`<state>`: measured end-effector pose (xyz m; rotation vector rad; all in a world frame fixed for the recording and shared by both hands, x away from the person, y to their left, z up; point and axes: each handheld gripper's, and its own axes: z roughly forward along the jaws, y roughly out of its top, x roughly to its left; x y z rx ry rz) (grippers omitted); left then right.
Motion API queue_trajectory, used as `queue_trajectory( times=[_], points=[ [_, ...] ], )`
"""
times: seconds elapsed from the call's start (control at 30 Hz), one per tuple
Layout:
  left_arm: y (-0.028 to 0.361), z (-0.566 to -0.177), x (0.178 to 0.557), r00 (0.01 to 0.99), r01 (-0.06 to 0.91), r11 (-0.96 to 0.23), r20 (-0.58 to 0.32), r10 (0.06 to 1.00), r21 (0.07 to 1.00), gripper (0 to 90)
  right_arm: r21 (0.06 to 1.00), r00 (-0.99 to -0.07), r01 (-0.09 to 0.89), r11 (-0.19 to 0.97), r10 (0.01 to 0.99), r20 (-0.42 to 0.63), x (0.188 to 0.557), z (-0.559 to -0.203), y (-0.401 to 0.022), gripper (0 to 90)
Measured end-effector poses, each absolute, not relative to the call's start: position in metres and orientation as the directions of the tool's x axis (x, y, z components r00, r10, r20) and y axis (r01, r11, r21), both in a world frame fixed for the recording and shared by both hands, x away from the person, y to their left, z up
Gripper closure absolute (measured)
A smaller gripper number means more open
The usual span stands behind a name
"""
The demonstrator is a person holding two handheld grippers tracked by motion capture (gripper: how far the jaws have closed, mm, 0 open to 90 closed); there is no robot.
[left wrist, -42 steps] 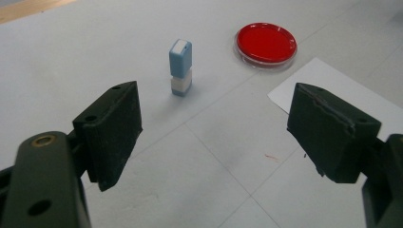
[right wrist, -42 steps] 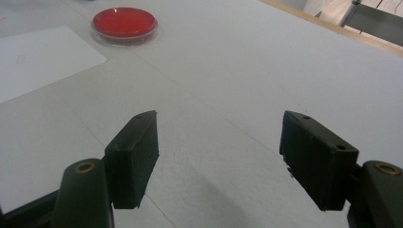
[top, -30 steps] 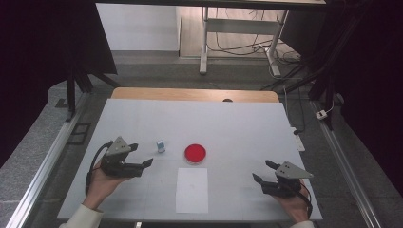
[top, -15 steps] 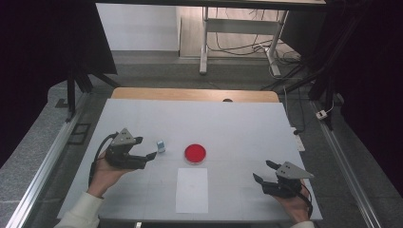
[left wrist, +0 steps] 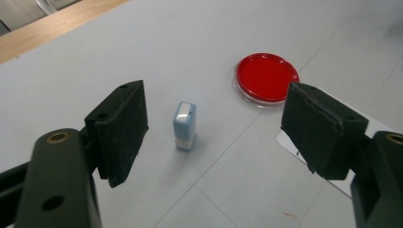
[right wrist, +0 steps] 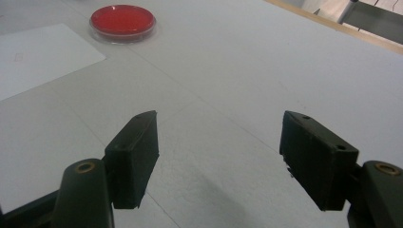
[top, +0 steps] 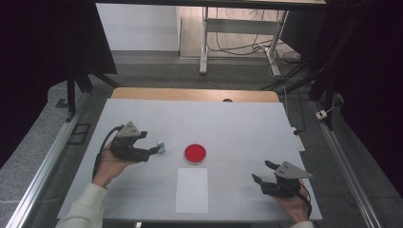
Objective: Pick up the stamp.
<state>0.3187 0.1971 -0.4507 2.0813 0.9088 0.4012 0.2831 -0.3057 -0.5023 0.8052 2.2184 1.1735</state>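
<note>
A small pale-blue block with a white base point(left wrist: 184, 125) stands upright on the white table point(top: 247, 128). In the high view the same block point(top: 161, 145) sits left of a round red dish point(top: 195, 153). My left gripper point(top: 153, 149) is open, its jaws just short of the block and either side of it in the left gripper view. The red dish point(left wrist: 267, 77) lies beyond the block to the right there. My right gripper point(top: 261, 173) is open and holds nothing at the table's front right. The red dish point(right wrist: 123, 21) lies far ahead of it.
A white sheet of paper point(top: 192, 190) lies in front of the dish, also seen as paper point(right wrist: 33, 57) in the right gripper view. A wooden strip point(top: 195, 95) runs along the table's far edge. Metal rails point(top: 43, 166) flank both sides.
My left gripper has moved forward and to the right, closing in on the blue block. The right gripper has stayed where it was.
</note>
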Motion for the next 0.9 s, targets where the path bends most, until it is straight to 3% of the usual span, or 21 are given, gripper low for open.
queue_trajectory(
  times=[0.9],
  points=[
    [0.189, -0.472, 0.36, 0.706, 0.466, -0.498, 0.032, 0.708, 0.731, 27.3, 0.839, -0.71, 0.27, 0.473, 0.686, -0.158, 0.284, -0.507, -0.303, 28.8]
  ],
)
